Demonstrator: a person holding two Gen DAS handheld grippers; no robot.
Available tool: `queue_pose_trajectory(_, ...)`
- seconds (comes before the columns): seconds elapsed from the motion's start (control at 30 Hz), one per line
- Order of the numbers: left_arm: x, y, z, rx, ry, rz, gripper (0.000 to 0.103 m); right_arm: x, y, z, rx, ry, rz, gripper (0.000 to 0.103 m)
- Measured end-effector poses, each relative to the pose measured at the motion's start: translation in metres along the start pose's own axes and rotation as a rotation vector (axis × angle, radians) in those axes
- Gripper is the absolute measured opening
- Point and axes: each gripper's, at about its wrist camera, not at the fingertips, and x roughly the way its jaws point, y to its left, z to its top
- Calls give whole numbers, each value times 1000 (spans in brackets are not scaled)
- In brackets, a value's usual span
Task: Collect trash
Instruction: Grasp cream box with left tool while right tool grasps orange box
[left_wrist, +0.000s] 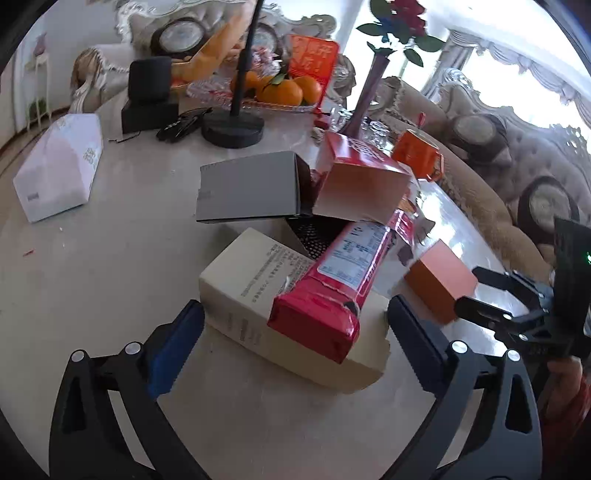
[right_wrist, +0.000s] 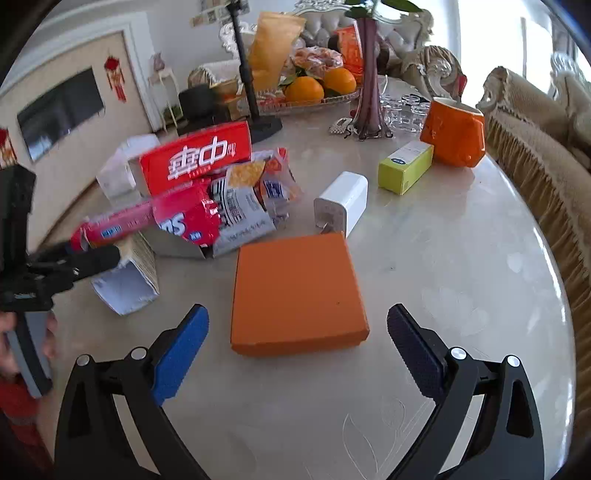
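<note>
Trash lies piled on the marble table (left_wrist: 110, 280). My left gripper (left_wrist: 295, 332) is open, its blue pads either side of a cream box (left_wrist: 243, 291) with a long red packet (left_wrist: 332, 280) lying across it. Behind these lie a grey box (left_wrist: 251, 188) and a red carton (left_wrist: 362, 177). My right gripper (right_wrist: 297, 325) is open, just short of a flat orange box (right_wrist: 295, 291), which lies between its fingertips. Crumpled snack wrappers (right_wrist: 240, 206) sit under the red carton (right_wrist: 199, 155). In the left wrist view the right gripper (left_wrist: 467, 288) stands at the orange box (left_wrist: 439, 280).
A white charger (right_wrist: 343, 203), a yellow-green box (right_wrist: 406, 168) and an orange mug (right_wrist: 454, 133) stand behind the orange box. Further back are a purple vase (right_wrist: 369, 74), a tray of oranges (right_wrist: 306, 88) and a black stand (left_wrist: 232, 127). A white carton (left_wrist: 59, 166) lies far left.
</note>
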Motion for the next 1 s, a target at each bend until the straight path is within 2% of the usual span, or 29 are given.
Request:
queue_pose_trajectory(0.07, -4, -5, 2, -4, -1, 61, 97, -1, -2, 0, 5, -8, -1, 93)
queue_pose_trajectory(0.23, -31, -42, -8, -32, -69, 148, 97, -2, -5, 2, 2, -13, -4, 93)
queue_pose_trajectory(0.33, -17, -63, -7, -74, -79, 249, 97, 0, -4, 3, -5, -13, 5, 93)
queue_pose_trajectory(0.43, 0, -68, -4, -147, -77, 308, 97, 2, -1, 2, -30, 7, 16, 93)
queue_pose_trajectory(0.53, 15, -65, 2, -205, -75, 392, 97, 6, -2, 4, -46, 23, 3, 93)
queue_pose_trajectory(0.67, 26, -49, 6, -277, -49, 450, 97, 15, -2, 8, -57, 51, -22, 93)
queue_pose_trajectory(0.73, 30, -43, 4, -261, -15, 491, 97, 19, -1, 9, -60, 66, -33, 93)
queue_pose_trajectory(0.83, 27, -29, 0, -266, 27, 476, 97, 21, 1, 9, -73, 77, -50, 93)
queue_pose_trajectory(1.0, 23, -7, -2, -216, 88, 512, 97, 25, 3, 8, -87, 101, -72, 93)
